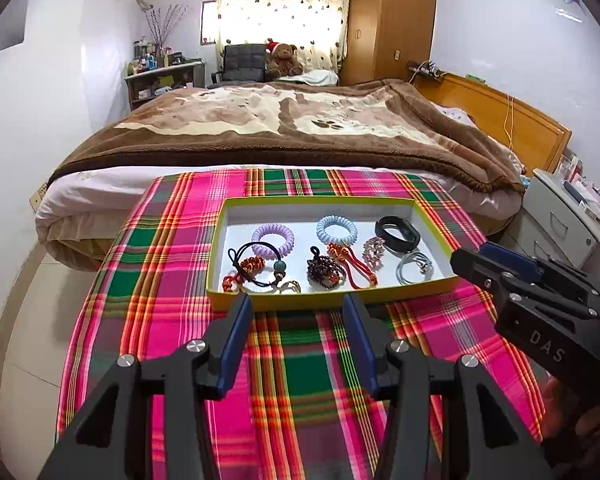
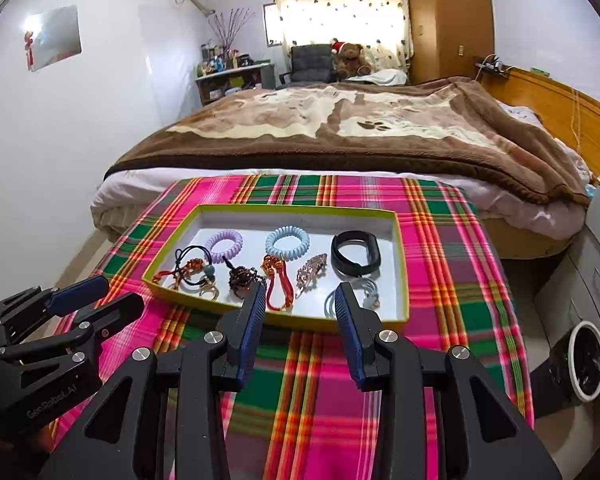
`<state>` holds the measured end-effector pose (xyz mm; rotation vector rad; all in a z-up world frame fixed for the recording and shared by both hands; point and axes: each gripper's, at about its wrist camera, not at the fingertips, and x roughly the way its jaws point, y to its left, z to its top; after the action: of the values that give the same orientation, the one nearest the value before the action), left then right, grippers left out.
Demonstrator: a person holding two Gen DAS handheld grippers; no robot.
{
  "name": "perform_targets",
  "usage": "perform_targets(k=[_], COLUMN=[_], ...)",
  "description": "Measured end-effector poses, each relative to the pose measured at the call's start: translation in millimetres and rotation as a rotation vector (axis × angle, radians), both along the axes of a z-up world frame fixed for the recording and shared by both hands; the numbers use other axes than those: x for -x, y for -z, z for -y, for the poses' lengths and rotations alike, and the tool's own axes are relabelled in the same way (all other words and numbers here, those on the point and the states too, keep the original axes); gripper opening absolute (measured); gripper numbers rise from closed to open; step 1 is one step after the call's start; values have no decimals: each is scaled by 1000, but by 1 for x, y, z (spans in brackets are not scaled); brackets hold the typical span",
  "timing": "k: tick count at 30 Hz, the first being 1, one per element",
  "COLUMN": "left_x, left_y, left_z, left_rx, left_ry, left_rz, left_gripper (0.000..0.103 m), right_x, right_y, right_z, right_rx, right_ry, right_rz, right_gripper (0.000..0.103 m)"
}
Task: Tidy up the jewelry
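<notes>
Jewelry lay spread on the white floor of a shallow yellow-rimmed tray (image 1: pixel 432 216) that sat on a plaid cloth (image 1: pixel 300 360): a lilac coil band (image 1: pixel 273 236), a pale blue coil band (image 1: pixel 337 230), a black wristband (image 1: pixel 397 234), a dark beaded bracelet (image 1: pixel 326 272), a red knotted cord (image 1: pixel 350 266), a pink sparkly clip (image 1: pixel 374 252), grey rings (image 1: pixel 415 268) and a tangle of cords and beads at the left end (image 1: pixel 256 268). All of it looked light and small; the coils and cords seemed soft and springy, likely to snag on neighbours, so a pinch across one strand of a loop looked the surest hold, while the clip and rings appeared stiffer and more slippery. Left gripper (image 1: pixel 298 304) hung just short of the tray's near rim, jaws wide apart, holding nothing. Right gripper (image 2: pixel 300 294) hovered over the near rim, equally spread and empty, with the grey rings just beside its right finger.
</notes>
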<state>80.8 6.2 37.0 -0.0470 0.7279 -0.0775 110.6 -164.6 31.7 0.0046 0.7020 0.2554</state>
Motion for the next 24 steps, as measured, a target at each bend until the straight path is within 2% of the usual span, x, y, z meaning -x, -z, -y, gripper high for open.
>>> perform_targets(k=[12,19,22,24], left_x=[36,42,41,41], left_y=[-4,0,3,4], left_z=[5,3,10,12], left_rx=[-79,-48,-123,-127], left_ry=[-100,-105,-134,-126], left_rz=[65,60,56,58], left_gripper=[49,49,49,49], right_x=[49,58,59,58], right_y=[-3,0,2,2], right_z=[8,9,7,5], right_rx=[26,10,16,22], right_ry=[62,69,64,64], right_rz=[47,51,52,51], right_gripper=[37,37,37,37])
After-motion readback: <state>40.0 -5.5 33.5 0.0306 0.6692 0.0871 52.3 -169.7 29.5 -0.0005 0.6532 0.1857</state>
